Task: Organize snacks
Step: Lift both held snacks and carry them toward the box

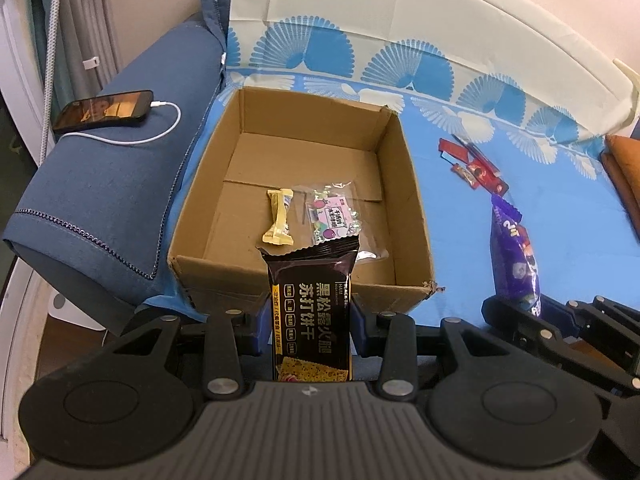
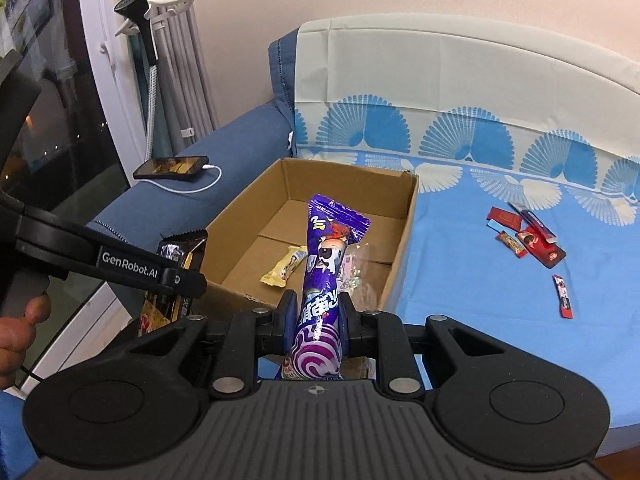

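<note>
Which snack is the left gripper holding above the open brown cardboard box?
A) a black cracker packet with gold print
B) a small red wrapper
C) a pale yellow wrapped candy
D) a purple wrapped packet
A: the left gripper is shut on the black cracker packet with gold print in front of the open brown cardboard box.

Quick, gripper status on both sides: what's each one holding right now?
Left gripper: closed on the black cracker packet, near the cardboard box.
Right gripper: closed on the purple snack bag.
</note>
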Tool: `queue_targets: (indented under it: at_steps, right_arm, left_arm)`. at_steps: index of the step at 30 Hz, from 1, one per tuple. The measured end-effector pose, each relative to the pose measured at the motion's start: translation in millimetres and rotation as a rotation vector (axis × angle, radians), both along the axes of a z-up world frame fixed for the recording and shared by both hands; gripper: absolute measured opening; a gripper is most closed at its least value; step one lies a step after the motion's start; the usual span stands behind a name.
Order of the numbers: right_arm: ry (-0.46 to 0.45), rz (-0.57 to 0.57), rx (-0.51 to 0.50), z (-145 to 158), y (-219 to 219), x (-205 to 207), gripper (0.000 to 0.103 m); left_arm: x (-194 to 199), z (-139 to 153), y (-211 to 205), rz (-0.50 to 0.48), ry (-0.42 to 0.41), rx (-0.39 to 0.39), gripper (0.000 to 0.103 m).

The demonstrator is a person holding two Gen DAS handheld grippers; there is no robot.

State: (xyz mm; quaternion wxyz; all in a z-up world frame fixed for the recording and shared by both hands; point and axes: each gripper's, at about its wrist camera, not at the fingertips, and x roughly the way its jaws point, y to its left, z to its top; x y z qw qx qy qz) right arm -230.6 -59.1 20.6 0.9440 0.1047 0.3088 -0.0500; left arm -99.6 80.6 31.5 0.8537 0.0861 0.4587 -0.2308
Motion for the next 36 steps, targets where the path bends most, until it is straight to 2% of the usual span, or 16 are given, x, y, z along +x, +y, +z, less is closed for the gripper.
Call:
queue_targets:
  at_steps: [16,26,36]
  right_arm:
    - [0.038,0.026,-0.019,-4,3,13,0.023]
    - [0.042,0.044,-0.015,-6,2,48,0.023]
    - [0.042,0.072,0.017,-16,-7,107,0.023]
  left_arm:
    - [16,-3,9,0.037,0.010,-0.012,0.044]
    - [61,2,10,0.091,-0.008,-0.013,0.044]
    - [117,-6,-11,0.117,-0.007,0.006,0.044]
